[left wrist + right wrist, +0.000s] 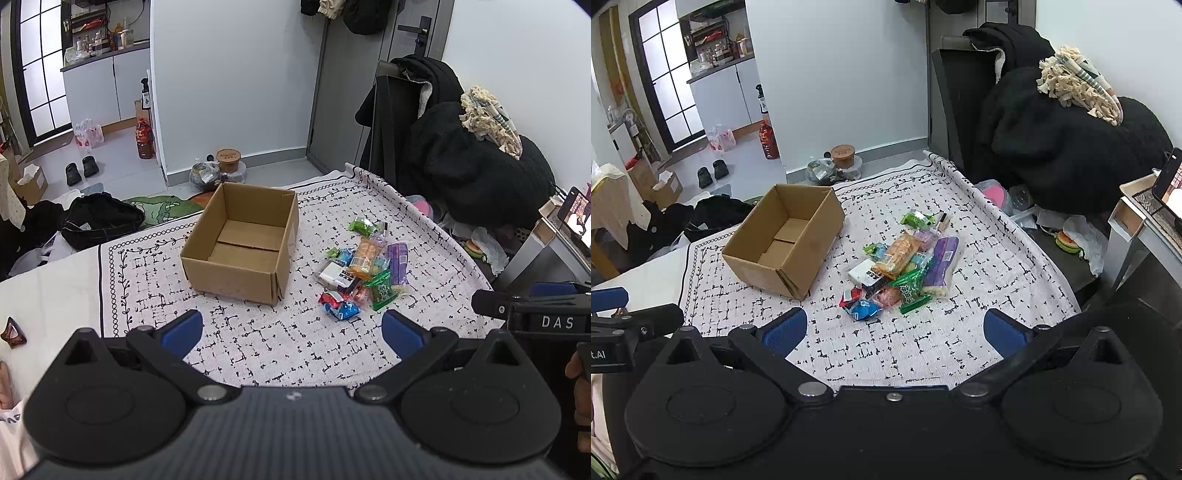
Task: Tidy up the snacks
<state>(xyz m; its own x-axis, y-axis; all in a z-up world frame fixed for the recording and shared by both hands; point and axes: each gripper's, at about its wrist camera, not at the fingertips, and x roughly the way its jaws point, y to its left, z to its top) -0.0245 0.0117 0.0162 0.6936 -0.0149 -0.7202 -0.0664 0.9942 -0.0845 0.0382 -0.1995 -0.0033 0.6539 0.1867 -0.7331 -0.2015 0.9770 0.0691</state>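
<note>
Snacks (901, 269) are lying piled on the patterned cloth (923, 354), just right of the empty cardboard box (783, 240). Left claw (291, 332) and right claw (894, 332) are both hovering spread wide, gripping nothing.

Right gripper (894, 332): jaws stand wide apart, blue pads (785, 328) empty, above the patterned cloth (997, 266).
Cardboard box (783, 242): open at the top, empty, on the cloth, left of the snacks.
Snack pile (901, 264): many small packets in a heap, just beside the box, not touching it.
Green packet (914, 218): lies apart, behind the pile.
Left gripper (613, 325): partly visible at the left edge.
</note>
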